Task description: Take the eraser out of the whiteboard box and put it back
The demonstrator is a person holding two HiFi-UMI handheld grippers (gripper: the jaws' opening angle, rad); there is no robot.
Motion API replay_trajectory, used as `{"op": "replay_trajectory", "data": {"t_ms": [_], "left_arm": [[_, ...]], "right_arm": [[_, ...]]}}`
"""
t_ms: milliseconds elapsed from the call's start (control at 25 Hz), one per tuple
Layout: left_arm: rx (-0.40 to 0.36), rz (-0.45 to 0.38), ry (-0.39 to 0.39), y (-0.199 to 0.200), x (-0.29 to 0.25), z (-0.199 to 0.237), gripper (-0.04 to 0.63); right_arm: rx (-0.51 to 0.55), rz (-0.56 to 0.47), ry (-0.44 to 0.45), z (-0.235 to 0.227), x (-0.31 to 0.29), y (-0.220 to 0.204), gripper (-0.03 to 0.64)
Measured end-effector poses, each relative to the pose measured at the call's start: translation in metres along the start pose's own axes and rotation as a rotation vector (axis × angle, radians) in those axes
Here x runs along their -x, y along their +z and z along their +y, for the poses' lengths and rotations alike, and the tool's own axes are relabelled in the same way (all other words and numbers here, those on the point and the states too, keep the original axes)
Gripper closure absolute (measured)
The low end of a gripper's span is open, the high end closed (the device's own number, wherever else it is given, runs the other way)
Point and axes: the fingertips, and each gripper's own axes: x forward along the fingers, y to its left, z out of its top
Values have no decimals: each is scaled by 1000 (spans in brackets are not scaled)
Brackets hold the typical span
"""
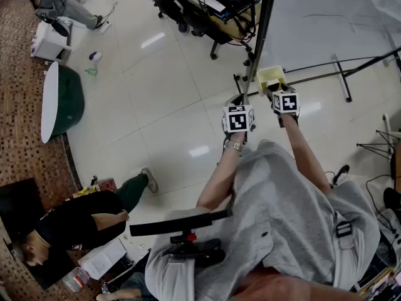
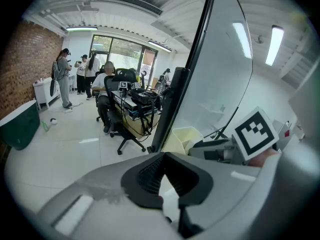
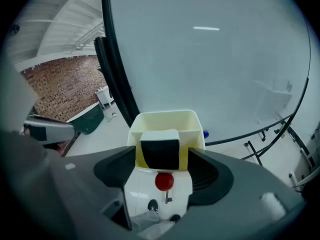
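Observation:
A cream whiteboard box (image 3: 165, 121) hangs at the bottom edge of the whiteboard (image 3: 210, 54). The eraser (image 3: 159, 152), black-faced with a white top, stands upright inside it. My right gripper (image 3: 162, 170) is open wide just in front of the box, one jaw on each side of the eraser with a small gap on both sides. In the head view the right gripper (image 1: 278, 93) reaches the box (image 1: 270, 78). My left gripper (image 1: 238, 100) hangs just left of it. The left gripper (image 2: 165, 156) is shut and holds nothing, with the box (image 2: 186, 135) ahead to its right.
The board's black post (image 1: 262, 30) and stand legs (image 1: 341, 74) run beside the box. A small red knob (image 3: 164, 181) shows under the box. A desk with office chairs (image 2: 125, 119) and people stand to the left. A crouching person (image 1: 75, 221) and a green tub (image 1: 62, 99) are on the floor.

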Motion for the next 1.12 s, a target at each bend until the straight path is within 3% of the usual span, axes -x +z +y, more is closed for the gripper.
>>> {"op": "replay_trajectory", "data": {"t_ms": [240, 320, 480, 720, 880, 1120], "left_arm": [[13, -23, -7, 28, -17, 9, 592], [18, -36, -9, 37, -21, 8, 592], [28, -47, -3, 45, -29, 8, 592], [49, -64, 19, 58, -35, 15, 592], [39, -72, 18, 65, -40, 9, 592], [34, -73, 15, 65, -41, 6, 592]], "right_arm": [[-5, 63, 29, 4, -26, -3, 289], [-2, 99, 27, 2, -30, -3, 331], [18, 147, 85, 5, -17, 0, 338], [7, 36, 185, 14, 47, 71, 339], [4, -69, 200, 12, 57, 113, 339], [-45, -104, 120, -6, 6, 93, 339]]}}
